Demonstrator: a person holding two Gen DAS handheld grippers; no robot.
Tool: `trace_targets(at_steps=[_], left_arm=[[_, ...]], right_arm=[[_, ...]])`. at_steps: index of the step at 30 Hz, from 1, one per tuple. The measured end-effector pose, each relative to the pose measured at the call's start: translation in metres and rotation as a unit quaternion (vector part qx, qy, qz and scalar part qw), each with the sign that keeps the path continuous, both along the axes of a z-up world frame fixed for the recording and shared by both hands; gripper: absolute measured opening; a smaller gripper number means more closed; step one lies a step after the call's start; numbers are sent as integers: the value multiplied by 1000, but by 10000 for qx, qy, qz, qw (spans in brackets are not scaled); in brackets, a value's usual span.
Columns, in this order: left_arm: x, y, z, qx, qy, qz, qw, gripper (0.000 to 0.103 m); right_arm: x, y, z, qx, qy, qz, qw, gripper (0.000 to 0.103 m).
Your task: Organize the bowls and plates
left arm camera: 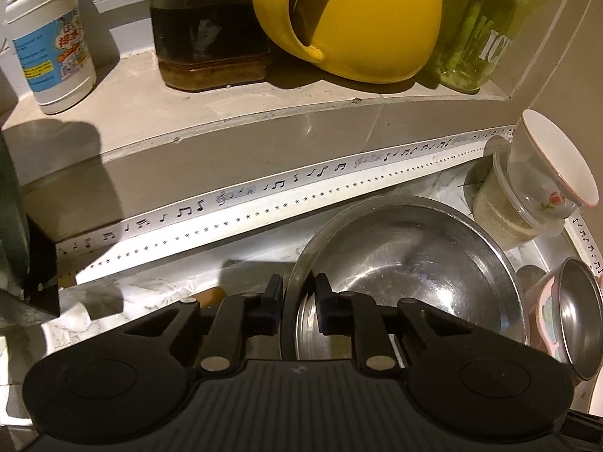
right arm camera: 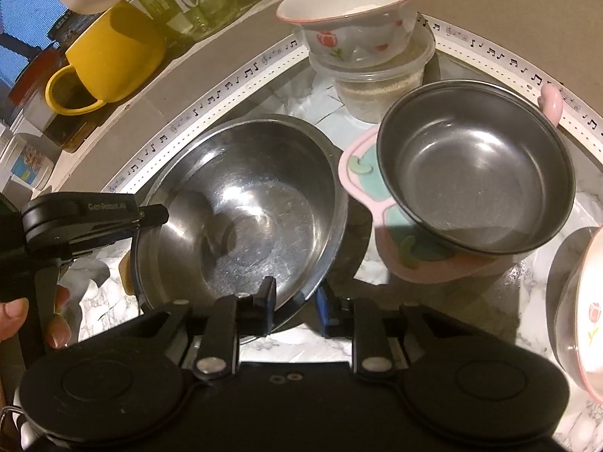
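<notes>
Jaws of both grippers (left arm camera: 297,303) (right arm camera: 296,307) clamp the steel bowl's (right arm camera: 245,203) rim, hiding its near edge.

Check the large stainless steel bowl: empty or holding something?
Empty. The large stainless steel bowl shows only its bare, scratched, shiny bottom in both wrist views; nothing lies inside it.

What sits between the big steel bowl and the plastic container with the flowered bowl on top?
Nothing: in the right wrist view, only bare marble-patterned counter separates the big steel bowl from the plastic container carrying the flowered bowl.
</notes>
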State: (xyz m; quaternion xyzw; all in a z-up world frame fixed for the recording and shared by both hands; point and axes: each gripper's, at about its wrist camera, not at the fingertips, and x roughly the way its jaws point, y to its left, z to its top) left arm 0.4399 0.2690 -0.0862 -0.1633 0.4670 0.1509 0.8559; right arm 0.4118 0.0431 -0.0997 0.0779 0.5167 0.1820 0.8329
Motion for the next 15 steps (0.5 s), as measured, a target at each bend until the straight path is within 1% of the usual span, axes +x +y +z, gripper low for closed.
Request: trace_targets(at_steps=[6,8,12,15], left_arm=[[-14,-7,7,182,-29,-14,9998,16],[-20,-8,8,159,-19,-22,9999,16],[-37,-12,14,155,-13,-32,9999,15],[-49,-19,17,232,32,-35,9997,15]], right_arm=[[-7,-1,4,3,-94,136,9999,22],[-12,-1,7,-58,-194,214,9996,22],[-22,-6,10,-58,-195,307,9993,22],[-31,-10,12,-74,-177,367,9991,22]])
